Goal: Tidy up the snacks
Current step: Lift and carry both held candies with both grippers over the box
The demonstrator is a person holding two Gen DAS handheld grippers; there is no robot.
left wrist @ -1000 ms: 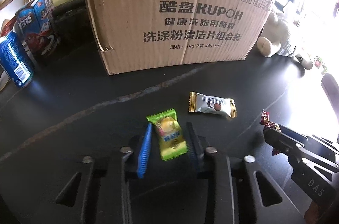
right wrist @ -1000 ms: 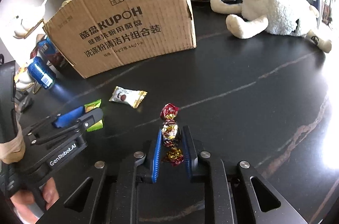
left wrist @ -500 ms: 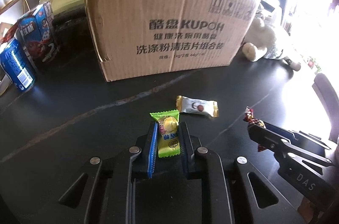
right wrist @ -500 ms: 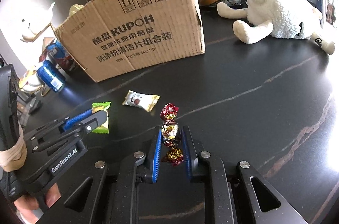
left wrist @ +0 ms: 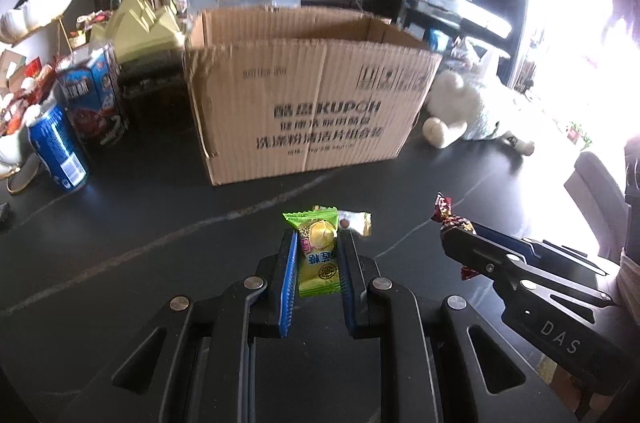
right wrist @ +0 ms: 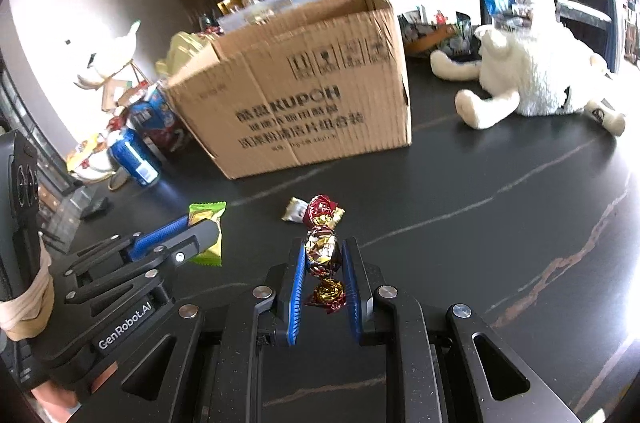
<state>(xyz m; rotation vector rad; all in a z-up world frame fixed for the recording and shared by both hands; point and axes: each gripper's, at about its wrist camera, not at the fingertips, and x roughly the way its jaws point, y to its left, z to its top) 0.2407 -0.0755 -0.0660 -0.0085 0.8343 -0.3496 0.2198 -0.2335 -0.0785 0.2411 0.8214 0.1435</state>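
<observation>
**Two Sweets Held Before the Carton**

Between the blue-padded jaws of the left gripper (left wrist: 318, 255), a green-and-yellow candy (left wrist: 318, 255) sat clamped lengthwise, its crimped green end poking out past the fingertips and its yellow lower half printed with blue characters and a round seal. The jaws were closed in tight on the wrapper's two long edges. The right gripper (right wrist: 324, 255) likewise had its jaws narrowed onto a foil-wrapped chocolate (right wrist: 322, 249), a round ball in red-and-gold foil with twisted ends, one twist fanning out ahead of the tips and the other trailing back between the fingers. Both sweets appeared raised off the dark, veined bench (right wrist: 500, 223).

A third candy in a white wrapper (left wrist: 354, 221) with gold ends lay on the bench just beyond the left gripper's tips.

Farther back stood an open cardboard box (left wrist: 312, 103) printed "KUPOH" above rows of Chinese characters, with handling symbols near its top corner. The left gripper's body read "GenRobot.AI"; the right one's side showed "DAS". A blue can (left wrist: 60, 151) and a blue carton (left wrist: 94, 95) stood left of the box, and a white plush toy (right wrist: 532, 79) lay to its right.
</observation>
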